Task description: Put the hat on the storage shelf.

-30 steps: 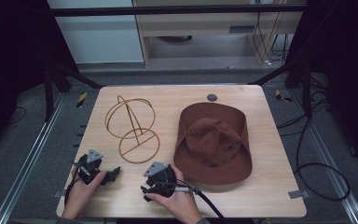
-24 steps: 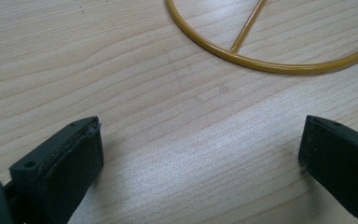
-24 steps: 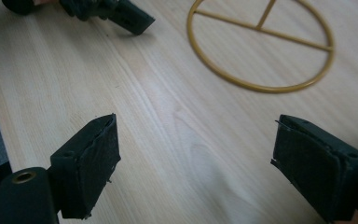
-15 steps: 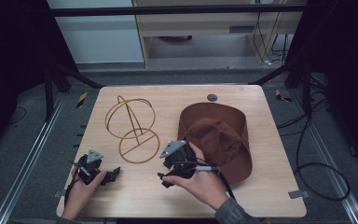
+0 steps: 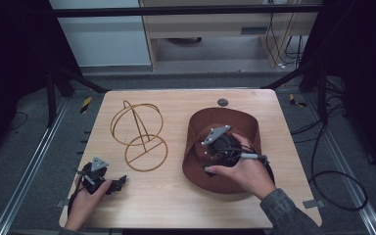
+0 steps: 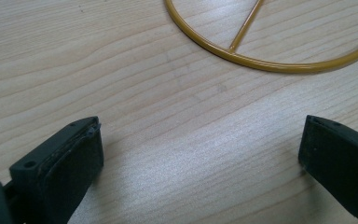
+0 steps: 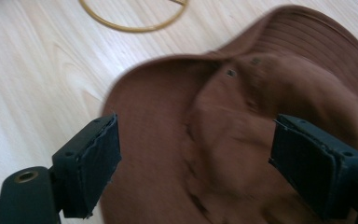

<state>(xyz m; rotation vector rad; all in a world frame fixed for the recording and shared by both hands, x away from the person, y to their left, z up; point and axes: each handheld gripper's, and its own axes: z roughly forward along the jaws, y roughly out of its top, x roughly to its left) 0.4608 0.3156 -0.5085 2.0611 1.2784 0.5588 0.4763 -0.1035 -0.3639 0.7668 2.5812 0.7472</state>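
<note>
- Brown hat (image 5: 225,147): lies crown up on the right half of the wooden table (image 5: 176,205), its brim reaching toward the near edge; the far part of the brim curls upward. In the right gripper view the hat (image 7: 242,116) lies beneath the jaws, slightly blurred.
- Right gripper (image 5: 210,154): held above the hat's crown in the person's right hand (image 5: 245,171). Jaws stand wide apart, after opening a little further and closing back by the same small amount; the hat lies below them and the pads press on nothing.
- Wire hat stand (image 5: 139,137): golden, with a ring base crossed by a bar and an upright hoop; stands on the left half of the table, just beside the hat's left brim, apart from it.
- Left gripper (image 5: 117,183): rests low at the near left corner in the left hand (image 5: 85,203). Jaws wide, bare table between them; the stand's ring base (image 6: 270,51) lies beyond.
- Dark round disc (image 5: 222,102): on the table, near the far edge, behind the hat.
</note>
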